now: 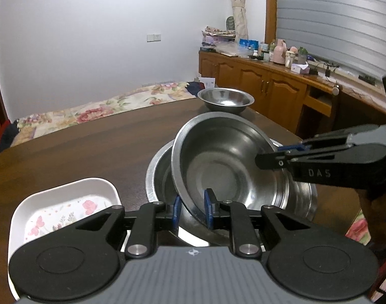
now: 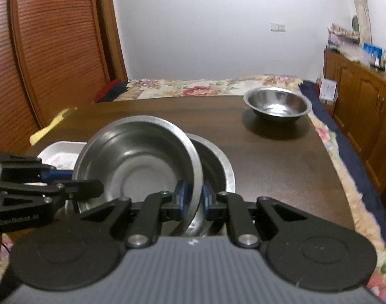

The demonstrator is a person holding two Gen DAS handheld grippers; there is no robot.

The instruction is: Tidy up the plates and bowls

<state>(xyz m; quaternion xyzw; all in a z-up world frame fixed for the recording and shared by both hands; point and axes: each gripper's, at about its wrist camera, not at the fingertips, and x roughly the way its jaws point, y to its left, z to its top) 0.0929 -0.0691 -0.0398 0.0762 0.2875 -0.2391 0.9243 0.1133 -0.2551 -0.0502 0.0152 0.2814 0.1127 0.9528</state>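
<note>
A steel bowl (image 1: 226, 162) (image 2: 142, 157) is held tilted over a larger steel bowl (image 1: 157, 177) (image 2: 218, 167) that rests on the dark wooden table (image 1: 91, 147). My left gripper (image 1: 192, 209) (image 2: 85, 179) is shut on the tilted bowl's near-left rim, one blue pad outside and one inside. My right gripper (image 2: 194, 198) (image 1: 270, 155) is shut on the opposite rim. A third steel bowl (image 1: 226, 98) (image 2: 278, 103) stands upright alone at the table's far side. A white rectangular dish (image 1: 66, 187) (image 2: 58, 148) with a floral bottom lies left of the stacked bowls.
Beyond the table lies a bed with a floral quilt (image 1: 91, 111). A wooden cabinet (image 1: 269, 83), its top crowded with bottles and boxes, runs along the right wall. A louvred wooden door (image 2: 53, 50) stands at the left. A flowered cloth hangs at the table's right edge (image 2: 345, 177).
</note>
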